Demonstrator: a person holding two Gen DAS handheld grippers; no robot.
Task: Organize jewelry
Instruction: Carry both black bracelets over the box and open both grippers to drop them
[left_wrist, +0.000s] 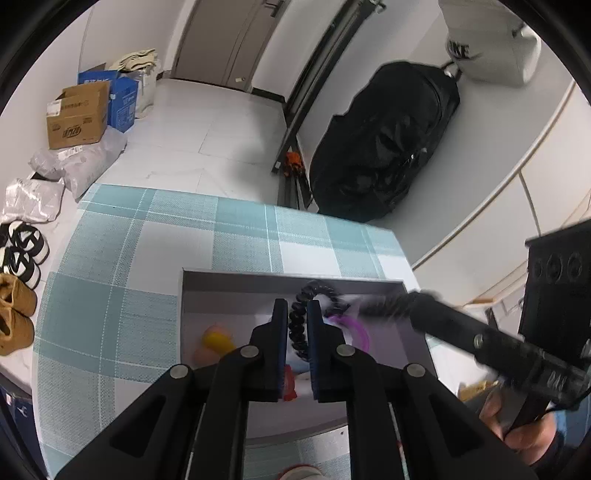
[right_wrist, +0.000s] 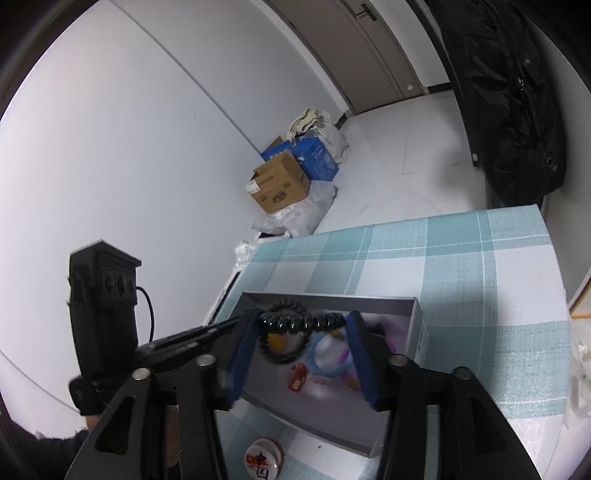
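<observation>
On the floor at far left of the left wrist view lie two black-and-white slip-on shoes (left_wrist: 22, 251) and one tan suede boot (left_wrist: 14, 317), with two grey plastic mail bags (left_wrist: 74, 162) beyond them, then one brown cardboard carton (left_wrist: 77, 114) and one blue printed carton (left_wrist: 123, 98).

The teal-and-white checked tablecloth (left_wrist: 122, 295) carries one shallow grey cardboard box (right_wrist: 419, 332), open at the top.

The left gripper (left_wrist: 297, 314) points steeply down into that box. Its two blue-padded fingers stand nearly together, with the black coiled spiral hair tie (left_wrist: 297, 332) in the narrow gap; whether the pads press it I cannot tell.

The tie hangs over the box's inside, looping up toward the far wall. Below it lie one yellow rounded trinket (left_wrist: 216, 339), one red charm (right_wrist: 298, 376) and one purple plastic ring (left_wrist: 356, 326).

The right gripper (right_wrist: 301, 332) reaches in from the right, angled down less steeply, jaws spread wide either side of the tie and clear of it, so it is released.

One round red-and-white printed badge (right_wrist: 263, 459) lies on the cloth before the box.

One large black bag (left_wrist: 384, 147) leans against the wall at right.
</observation>
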